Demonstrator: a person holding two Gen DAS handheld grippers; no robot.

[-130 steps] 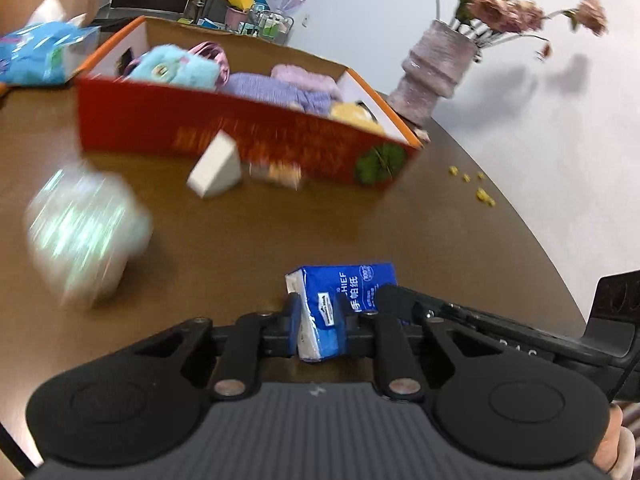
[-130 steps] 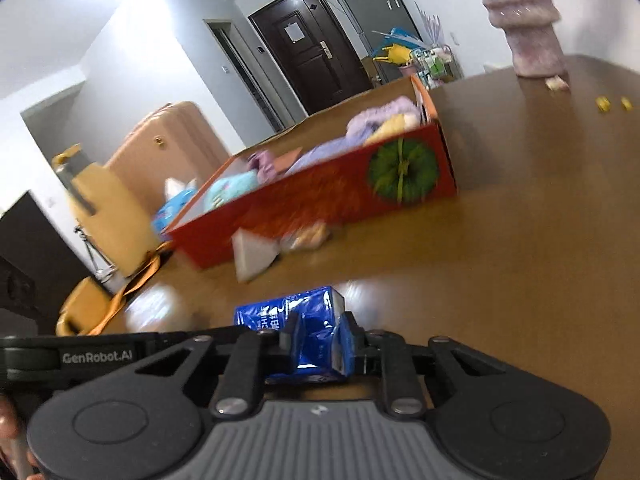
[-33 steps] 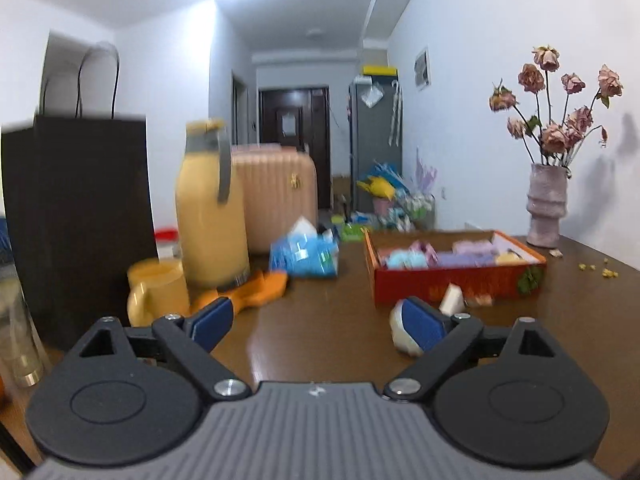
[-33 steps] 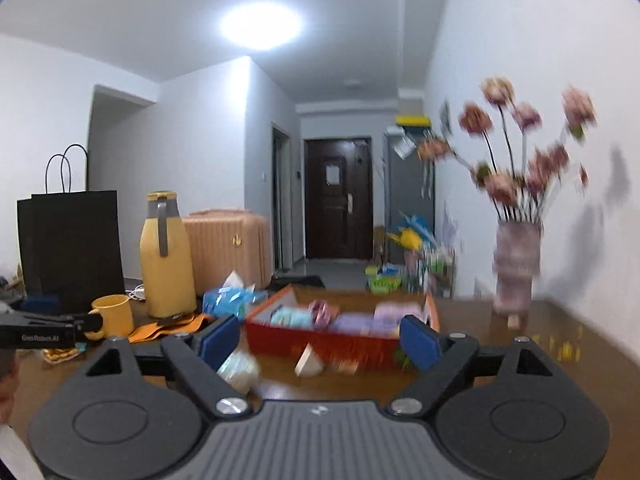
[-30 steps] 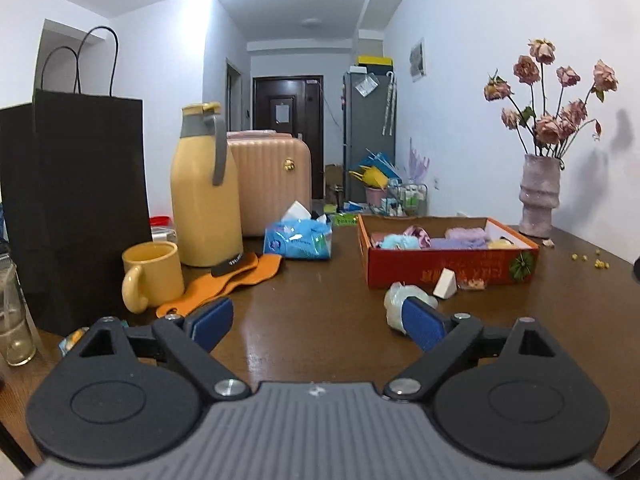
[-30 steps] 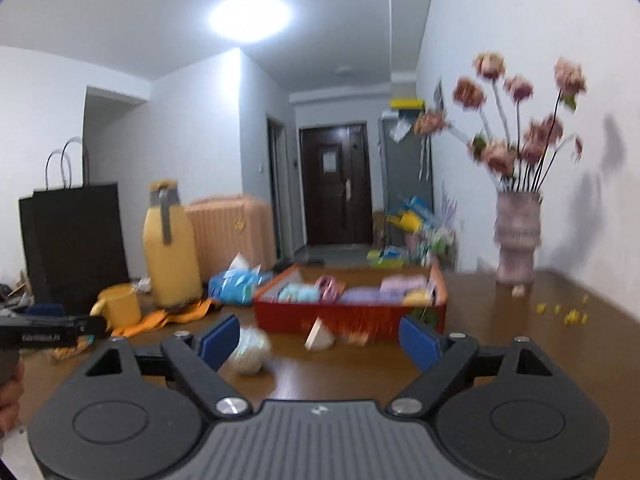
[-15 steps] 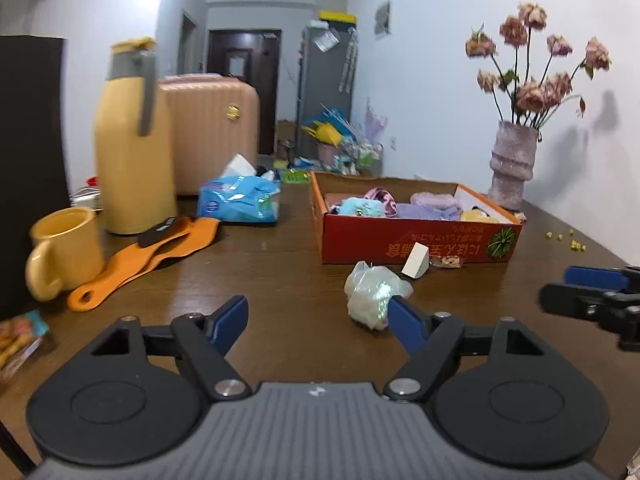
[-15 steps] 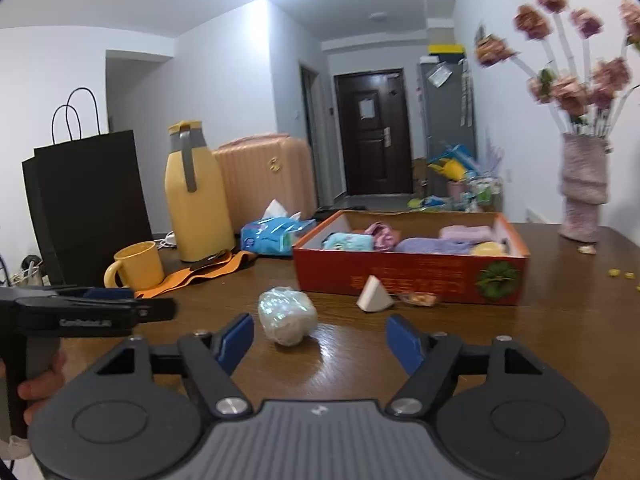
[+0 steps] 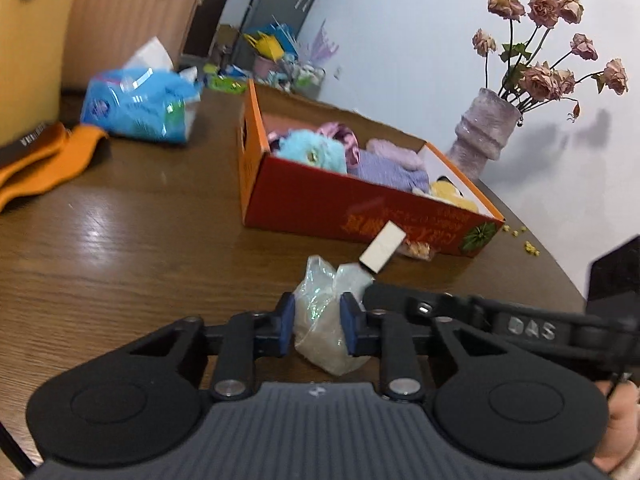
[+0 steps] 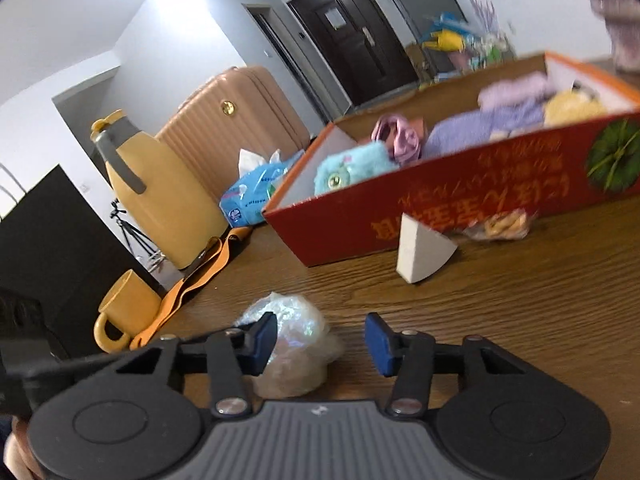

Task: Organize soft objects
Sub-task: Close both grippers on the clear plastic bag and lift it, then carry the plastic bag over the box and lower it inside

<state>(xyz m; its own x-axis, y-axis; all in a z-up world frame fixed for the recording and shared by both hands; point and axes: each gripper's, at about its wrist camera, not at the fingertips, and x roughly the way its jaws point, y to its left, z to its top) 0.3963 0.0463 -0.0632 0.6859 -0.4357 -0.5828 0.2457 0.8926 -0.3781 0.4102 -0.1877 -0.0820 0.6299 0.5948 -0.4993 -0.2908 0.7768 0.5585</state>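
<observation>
My left gripper [image 9: 317, 328] is shut on a clear plastic bag with a pale soft lump [image 9: 328, 320] on the brown table. The same bag [image 10: 294, 344] lies between the blue pads of my right gripper [image 10: 320, 342], which is open around it, nearer its left pad. A red cardboard box [image 9: 340, 212] behind holds a teal plush [image 9: 310, 152], pink and purple soft items and a yellow one. The box also shows in the right wrist view [image 10: 460, 204].
A white sponge wedge [image 10: 422, 254] and a small snack packet [image 10: 502, 224] lie in front of the box. A blue tissue pack [image 9: 138, 110], orange strap [image 9: 40, 160], yellow flask [image 10: 160, 196], yellow mug [image 10: 124, 312] stand left. A flower vase [image 9: 486, 136] stands right.
Both grippers have moved forward and down to the plastic bag. My left gripper has shut on it and my right gripper has narrowed around it.
</observation>
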